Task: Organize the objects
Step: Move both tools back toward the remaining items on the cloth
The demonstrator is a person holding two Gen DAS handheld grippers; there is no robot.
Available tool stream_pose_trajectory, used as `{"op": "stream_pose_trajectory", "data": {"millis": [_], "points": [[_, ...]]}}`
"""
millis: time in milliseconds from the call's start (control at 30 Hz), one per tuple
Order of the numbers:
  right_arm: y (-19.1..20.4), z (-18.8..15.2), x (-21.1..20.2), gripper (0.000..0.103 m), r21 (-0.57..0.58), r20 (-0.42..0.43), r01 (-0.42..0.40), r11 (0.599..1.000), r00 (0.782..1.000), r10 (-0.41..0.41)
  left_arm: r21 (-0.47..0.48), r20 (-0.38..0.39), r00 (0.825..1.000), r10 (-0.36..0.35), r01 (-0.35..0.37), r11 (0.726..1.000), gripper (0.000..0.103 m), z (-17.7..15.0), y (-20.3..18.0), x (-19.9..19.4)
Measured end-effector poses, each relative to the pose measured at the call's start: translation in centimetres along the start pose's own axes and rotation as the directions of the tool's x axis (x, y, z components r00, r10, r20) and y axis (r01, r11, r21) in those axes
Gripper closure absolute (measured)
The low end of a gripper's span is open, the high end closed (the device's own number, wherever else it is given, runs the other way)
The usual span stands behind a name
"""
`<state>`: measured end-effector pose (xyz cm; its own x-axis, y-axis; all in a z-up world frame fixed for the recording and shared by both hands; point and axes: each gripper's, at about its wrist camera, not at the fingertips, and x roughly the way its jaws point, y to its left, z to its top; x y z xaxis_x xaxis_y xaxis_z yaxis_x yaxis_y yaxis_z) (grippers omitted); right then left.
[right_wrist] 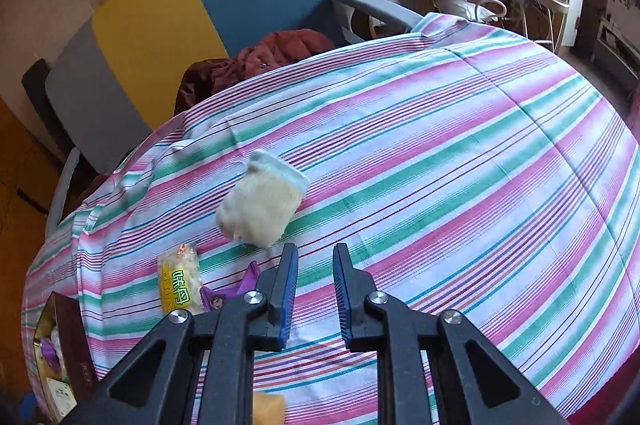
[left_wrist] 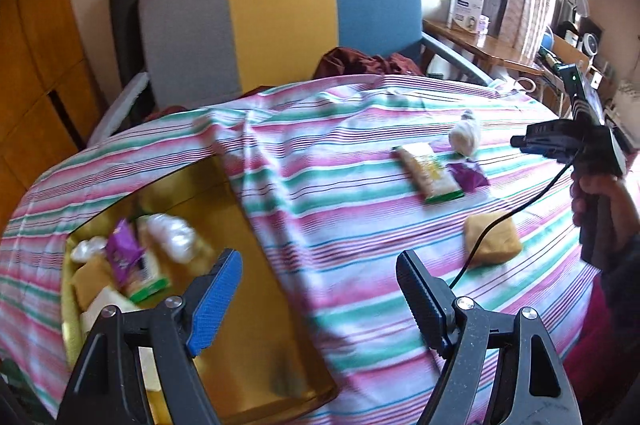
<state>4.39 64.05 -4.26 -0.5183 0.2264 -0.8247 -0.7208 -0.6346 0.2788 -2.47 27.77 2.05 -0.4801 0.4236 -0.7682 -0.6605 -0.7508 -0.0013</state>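
Observation:
An open gold box point(left_wrist: 248, 345) lies at the left on the striped cloth point(left_wrist: 360, 209), with a purple packet point(left_wrist: 124, 253) and several other snacks inside. My left gripper point(left_wrist: 320, 265) stands open and empty over the box's right edge. On the cloth farther right lie a green-and-yellow snack bar point(left_wrist: 430, 173), a purple packet point(left_wrist: 468, 175), a white fluffy bundle point(left_wrist: 464, 137) and a yellow cake point(left_wrist: 494, 239). My right gripper point(right_wrist: 314, 257) is shut with nothing between its pads, just right of the fluffy bundle point(right_wrist: 260, 205), the snack bar point(right_wrist: 180, 283) and the purple packet point(right_wrist: 224, 295).
A chair point(left_wrist: 280, 21) with a grey, yellow and blue back stands behind the table, a maroon garment point(left_wrist: 360, 63) on its seat. A wooden desk point(left_wrist: 480, 45) with boxes is at the back right. A hand point(left_wrist: 600, 193) holds the right gripper, and its black cable point(left_wrist: 500, 221) trails over the yellow cake.

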Motion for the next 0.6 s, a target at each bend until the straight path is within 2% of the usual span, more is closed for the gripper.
{"op": "stream_pose_trajectory", "data": {"millis": [200, 300, 600], "points": [[-1.5, 0.0, 0.3, 0.084, 0.098, -0.022, -0.046, 0.994, 0.999, 0.049, -0.011, -0.058, 0.997, -0.053, 0.053, 0.999, 0.023, 2.7, -2.6, 3.8], [-2.0, 0.0, 0.2, 0.080, 0.138, -0.026, -0.070, 0.988, 0.997, 0.075, -0.019, -0.097, 0.993, -0.072, 0.071, 0.997, 0.023, 4.0, -3.8, 6.2], [-2.7, 0.1, 0.6, 0.077, 0.188, -0.039, -0.101, 0.977, 0.993, 0.110, -0.072, -0.187, 0.974, -0.128, 0.117, 0.991, 0.033, 7.5, -7.2, 13.7]]}}
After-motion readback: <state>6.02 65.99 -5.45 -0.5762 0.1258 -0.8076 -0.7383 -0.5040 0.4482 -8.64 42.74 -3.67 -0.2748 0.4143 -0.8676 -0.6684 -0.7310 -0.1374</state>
